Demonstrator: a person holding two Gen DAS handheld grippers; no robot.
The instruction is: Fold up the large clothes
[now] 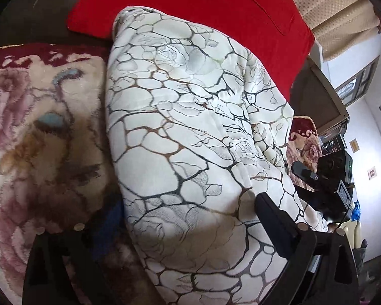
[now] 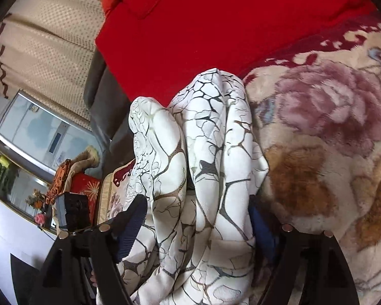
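On floral blanket (image 2: 330,152), before red pillow (image 2: 203,25): white quilt (image 1: 190,127), folded, bunched. Looks soft, bulky, light, slick cover; likely slumps. Left gripper (image 1: 170,231) wide open, astride quilt, holding nothing. Right gripper (image 2: 200,218) open around folds, pads apparently clear. Best grip: thick folded edge.

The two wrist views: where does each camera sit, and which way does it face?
Left wrist: on the left tool, facing down onto the white patterned quilt; its open fingers and the right tool show.
Right wrist: on the right tool, facing the quilt's bunched folds between open fingers.
Shared: quilt, red cloth, floral blanket.
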